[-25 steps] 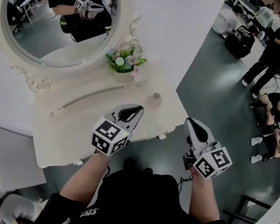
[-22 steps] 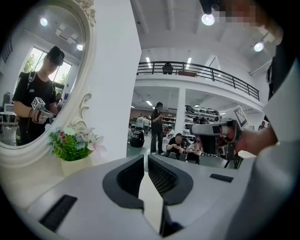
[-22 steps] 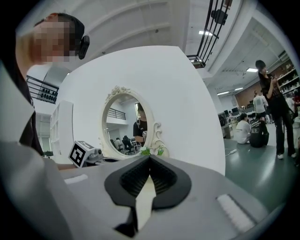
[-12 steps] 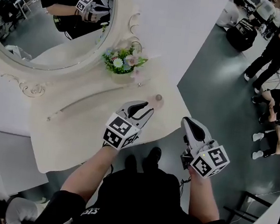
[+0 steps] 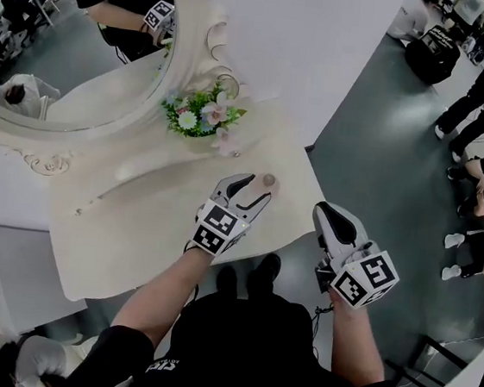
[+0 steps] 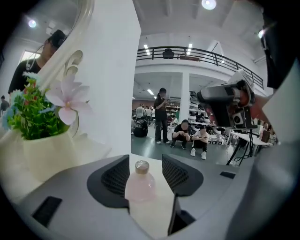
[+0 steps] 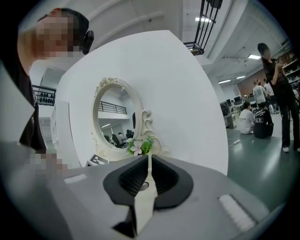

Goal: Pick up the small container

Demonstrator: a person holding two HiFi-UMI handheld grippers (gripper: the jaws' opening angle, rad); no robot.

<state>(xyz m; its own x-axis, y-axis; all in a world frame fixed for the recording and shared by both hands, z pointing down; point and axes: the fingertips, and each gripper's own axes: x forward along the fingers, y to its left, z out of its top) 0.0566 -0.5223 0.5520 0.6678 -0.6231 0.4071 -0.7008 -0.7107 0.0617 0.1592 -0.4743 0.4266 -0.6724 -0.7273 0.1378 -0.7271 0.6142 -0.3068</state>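
Note:
The small container [image 5: 268,180] is a pale pink bottle with a dull metal cap, upright near the right end of the cream dressing table [image 5: 126,218]. My left gripper [image 5: 254,190] hovers over the table right in front of it. Its jaws have just been opening and now stand open. In the left gripper view the bottle [image 6: 140,185] shows in the gap between the two dark pads [image 6: 116,177], which do not press on it. My right gripper [image 5: 325,213] hangs beyond the table's right edge, over the floor. Its jaws are shut on nothing [image 7: 147,180].
A pot of flowers [image 5: 200,119] stands behind the bottle, left of it, against the oval mirror [image 5: 76,48]. A white wall rises behind the table. People stand and sit on the grey floor [image 5: 380,126] to the right.
My left gripper has moved forward and down over the table toward the bottle, and its jaws have gone from shut to open. The right gripper has drifted slightly and stays shut.

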